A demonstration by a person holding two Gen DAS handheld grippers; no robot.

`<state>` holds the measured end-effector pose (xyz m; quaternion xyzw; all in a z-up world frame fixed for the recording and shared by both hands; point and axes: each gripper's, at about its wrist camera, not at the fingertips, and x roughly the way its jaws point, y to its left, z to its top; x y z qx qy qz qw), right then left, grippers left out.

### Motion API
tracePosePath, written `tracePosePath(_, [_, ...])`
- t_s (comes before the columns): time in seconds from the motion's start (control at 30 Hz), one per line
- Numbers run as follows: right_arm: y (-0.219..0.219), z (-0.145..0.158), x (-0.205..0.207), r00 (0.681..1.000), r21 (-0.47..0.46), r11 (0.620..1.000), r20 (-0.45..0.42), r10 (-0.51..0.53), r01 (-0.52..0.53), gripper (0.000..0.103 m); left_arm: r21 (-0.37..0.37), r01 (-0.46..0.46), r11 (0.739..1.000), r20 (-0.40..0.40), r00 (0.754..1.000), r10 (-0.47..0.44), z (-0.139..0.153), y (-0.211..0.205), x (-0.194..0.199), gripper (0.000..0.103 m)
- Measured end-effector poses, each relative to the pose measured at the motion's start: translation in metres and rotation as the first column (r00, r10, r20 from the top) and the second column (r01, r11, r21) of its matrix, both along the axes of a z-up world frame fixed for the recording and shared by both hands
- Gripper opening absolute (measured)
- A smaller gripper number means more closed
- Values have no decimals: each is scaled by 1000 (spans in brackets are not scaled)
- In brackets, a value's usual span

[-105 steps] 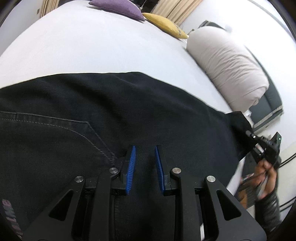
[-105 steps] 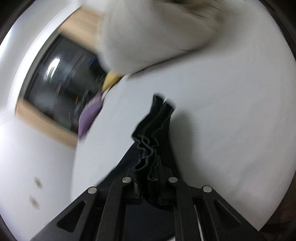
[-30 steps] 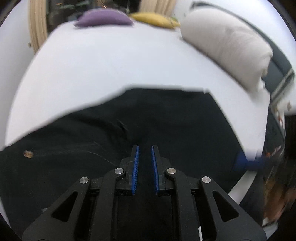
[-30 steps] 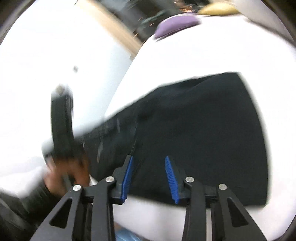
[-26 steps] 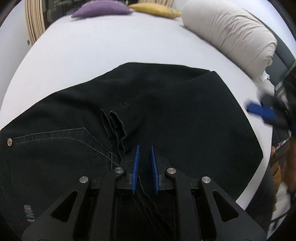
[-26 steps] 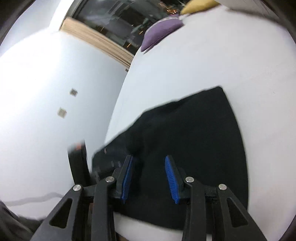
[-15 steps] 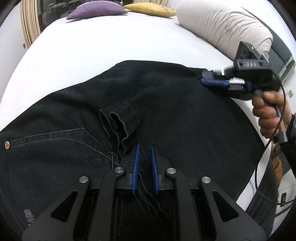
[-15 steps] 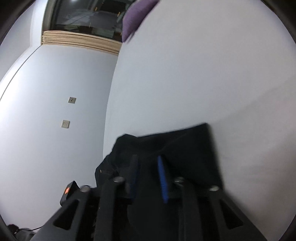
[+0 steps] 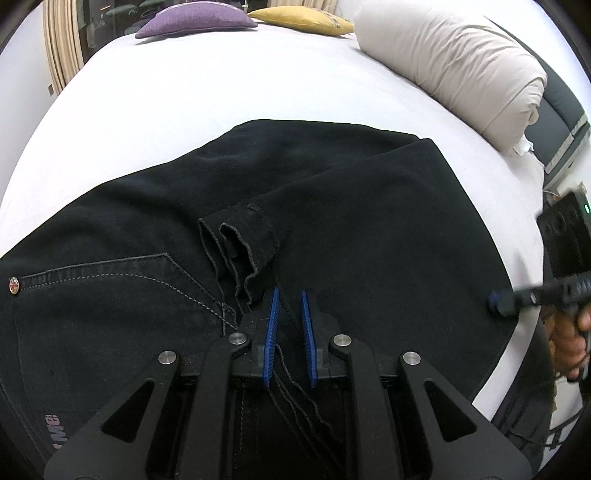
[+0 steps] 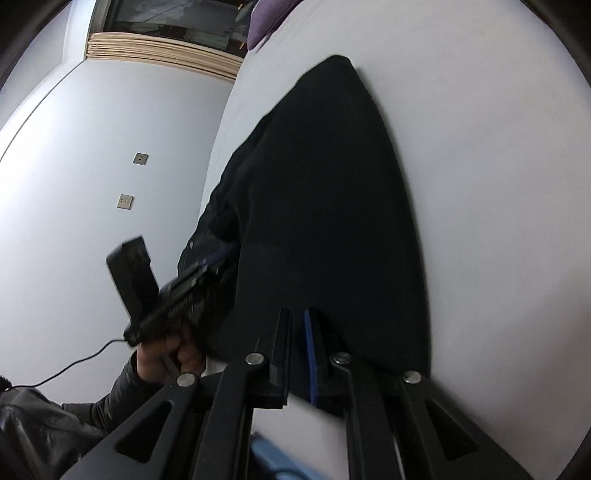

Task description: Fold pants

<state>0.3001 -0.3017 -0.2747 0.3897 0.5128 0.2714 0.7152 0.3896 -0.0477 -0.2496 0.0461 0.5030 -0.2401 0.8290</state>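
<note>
Black pants (image 9: 369,221) lie folded across a white bed (image 9: 221,92). A back pocket shows at the left and a frayed leg hem (image 9: 240,236) is bunched on top. My left gripper (image 9: 288,293) is shut on that hem, and loose threads trail back between its blue pads. In the right wrist view the pants (image 10: 325,184) stretch away from my right gripper (image 10: 295,314). Its tips sit on the near folded edge by the bed's rim. Its jaws stand nearly together and are opening slightly, with black cloth in the narrow gap. The cloth there lies flat.
A rolled cream duvet (image 9: 454,62) lies along the bed's right side. A purple cushion (image 9: 195,18) and a yellow cushion (image 9: 303,14) sit at the far end. A hand (image 10: 166,354) holds the left gripper's handle. A white wall (image 10: 92,166) stands beside the bed.
The right gripper narrowed its jaws, then dropped from the pants' far right corner to the near right edge by the bed's rim. The left gripper kept still, shut on the hem.
</note>
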Motion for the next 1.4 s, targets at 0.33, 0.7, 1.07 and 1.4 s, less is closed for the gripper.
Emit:
tracePosePath(0.33, [-5, 57, -26, 992, 28, 998, 112, -62, 60, 35, -35, -4, 999, -3, 1000, 4, -2, 10, -4, 12])
tracePosePath(0.7, [63, 8, 106, 998, 156, 986, 30, -56, 50, 38, -95, -16, 995, -25, 1000, 14, 1, 22, -5, 13])
tracePosePath(1.07, [-27, 10, 97, 910, 82, 909, 48, -413, 408, 34, -149, -60, 987, -40, 998, 55, 9, 41, -17, 13])
tracePosePath(1.4, [101, 16, 27, 988, 104, 991, 118, -99, 87, 60, -313, -301, 901, -91, 954, 287, 45, 126, -77, 13])
